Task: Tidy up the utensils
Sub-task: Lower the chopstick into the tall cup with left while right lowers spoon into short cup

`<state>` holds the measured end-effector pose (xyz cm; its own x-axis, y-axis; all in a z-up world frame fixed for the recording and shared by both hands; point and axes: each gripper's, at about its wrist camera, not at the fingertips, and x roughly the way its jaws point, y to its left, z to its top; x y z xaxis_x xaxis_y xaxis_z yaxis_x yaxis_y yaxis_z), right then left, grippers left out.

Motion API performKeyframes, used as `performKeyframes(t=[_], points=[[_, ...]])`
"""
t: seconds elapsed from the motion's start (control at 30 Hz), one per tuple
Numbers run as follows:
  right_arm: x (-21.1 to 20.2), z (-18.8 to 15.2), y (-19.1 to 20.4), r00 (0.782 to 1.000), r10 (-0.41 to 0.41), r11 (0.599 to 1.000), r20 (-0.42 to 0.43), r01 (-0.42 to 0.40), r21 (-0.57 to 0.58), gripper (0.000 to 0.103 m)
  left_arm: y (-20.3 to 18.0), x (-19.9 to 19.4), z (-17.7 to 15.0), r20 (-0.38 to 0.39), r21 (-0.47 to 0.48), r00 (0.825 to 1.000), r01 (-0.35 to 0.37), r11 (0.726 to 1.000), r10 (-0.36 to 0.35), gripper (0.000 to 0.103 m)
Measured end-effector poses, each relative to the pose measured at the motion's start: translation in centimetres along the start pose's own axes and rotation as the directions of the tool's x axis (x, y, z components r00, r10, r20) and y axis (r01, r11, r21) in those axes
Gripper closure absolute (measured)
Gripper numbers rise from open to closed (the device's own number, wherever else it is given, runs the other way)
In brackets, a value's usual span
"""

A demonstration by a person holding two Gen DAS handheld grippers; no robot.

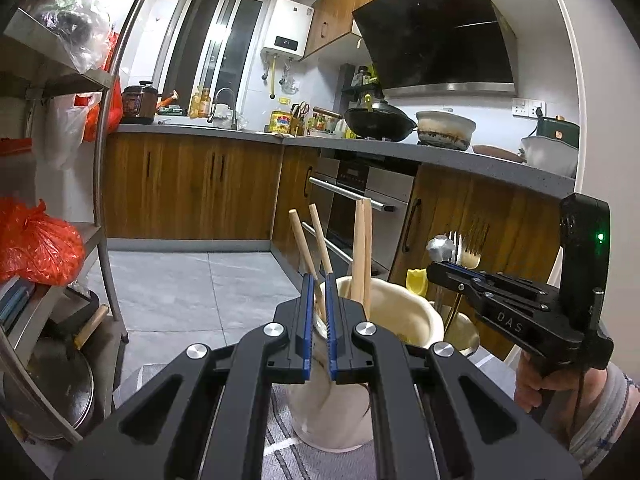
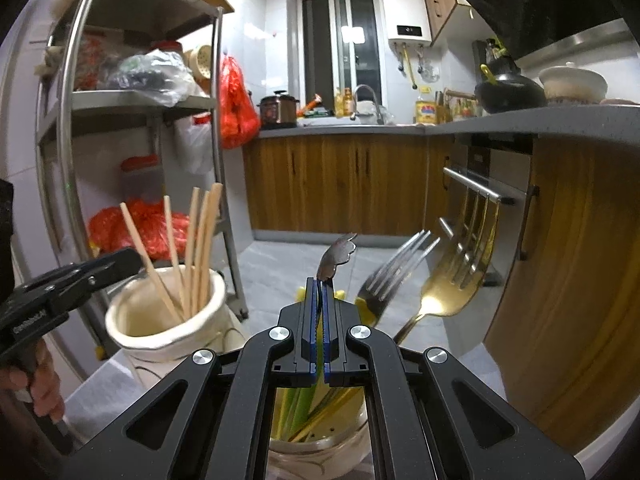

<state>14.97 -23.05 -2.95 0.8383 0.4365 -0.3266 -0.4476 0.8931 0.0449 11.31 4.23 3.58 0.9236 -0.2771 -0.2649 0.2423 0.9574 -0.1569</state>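
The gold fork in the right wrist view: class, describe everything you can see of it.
The gold fork looks like shiny, gold-coloured metal, with four long tines and a broad neck narrowing to a slim handle. It stands tilted, tines up and leaning right, with its handle running down into a glass holder. A silver fork stands just left of it. No hand-held gripper touches it.

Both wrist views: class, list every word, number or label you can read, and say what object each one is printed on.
"DAS" on the side of the right gripper, seen from the left wrist view.
"21", faint, on the dark display of the white water heater.
Lettering on the side of the left gripper: blurred, unreadable.
Label on the yellow tin on the counter: too small to read.
Oven panel markings: too small.
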Motion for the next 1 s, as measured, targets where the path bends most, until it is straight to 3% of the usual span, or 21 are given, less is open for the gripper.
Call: performKeyframes(t=[0.1,0.2,0.67,1.0], points=[[0.0,-0.1,-0.1,1.000,0.001,1.000,-0.004,-0.001,0.006,0.094,-0.2,0.0,0.0,0.003,0.007,1.000,-0.005,1.000,0.005,0.098],[-0.6,-0.1,-0.2,1.000,0.007,1.000,0.015,-0.007,0.010,0.070,-0.4,-0.1,0.2,0.001,0.015,1.000,-0.010,1.000,0.010,0.097],[-5.8,1.1,-1.2,0.991,-0.069,0.997,0.117,0.064,0.041,0.068,-0.5,-2.5,-0.5,-0.011,0.015,0.998,-0.061,0.998,0.061,0.096],[-7.7,-1.5,-0.3,0.995,-0.086,0.996,0.055,0.086,0.012,0.068,-2.4,-4.7,-2.9,-0.071,0.055,0.995,-0.060,0.997,0.064,0.096]])
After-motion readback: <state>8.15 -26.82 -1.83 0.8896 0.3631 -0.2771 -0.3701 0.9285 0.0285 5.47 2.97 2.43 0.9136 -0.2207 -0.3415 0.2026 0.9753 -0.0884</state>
